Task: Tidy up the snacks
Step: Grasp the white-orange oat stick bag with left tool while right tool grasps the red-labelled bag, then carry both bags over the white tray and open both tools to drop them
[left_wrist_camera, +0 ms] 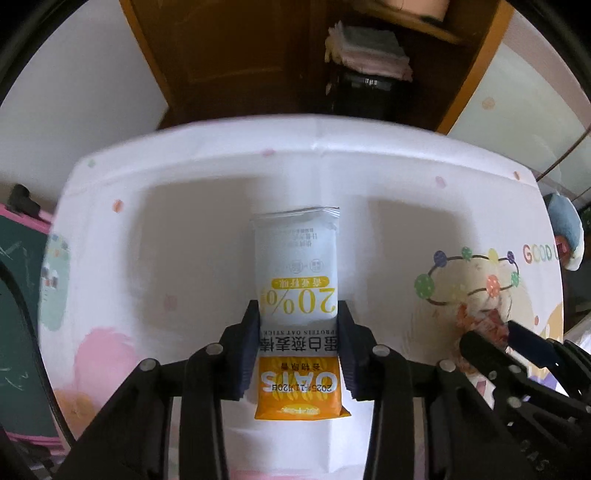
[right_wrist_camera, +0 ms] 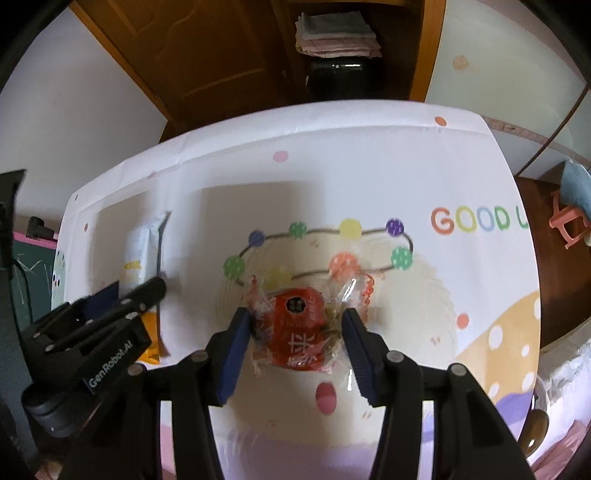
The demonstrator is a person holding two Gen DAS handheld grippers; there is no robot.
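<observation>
A white and orange oat bar packet (left_wrist_camera: 298, 295) lies lengthwise between the fingers of my left gripper (left_wrist_camera: 298, 314), which is shut on its middle. In the right wrist view the same packet (right_wrist_camera: 138, 258) and the left gripper (right_wrist_camera: 147, 291) show at the left. A red snack in a clear wrapper (right_wrist_camera: 301, 328) sits between the fingers of my right gripper (right_wrist_camera: 293, 317), which press on its wrapper edges. In the left wrist view the right gripper (left_wrist_camera: 491, 332) and the red snack (left_wrist_camera: 480, 321) show at the right.
The table is covered with a white cloth (right_wrist_camera: 332, 177) with coloured dots and the words "GOOD". Behind it stand a wooden door (left_wrist_camera: 221, 55) and shelves with folded cloths (right_wrist_camera: 336, 33). A pink stool (right_wrist_camera: 569, 225) is at the right.
</observation>
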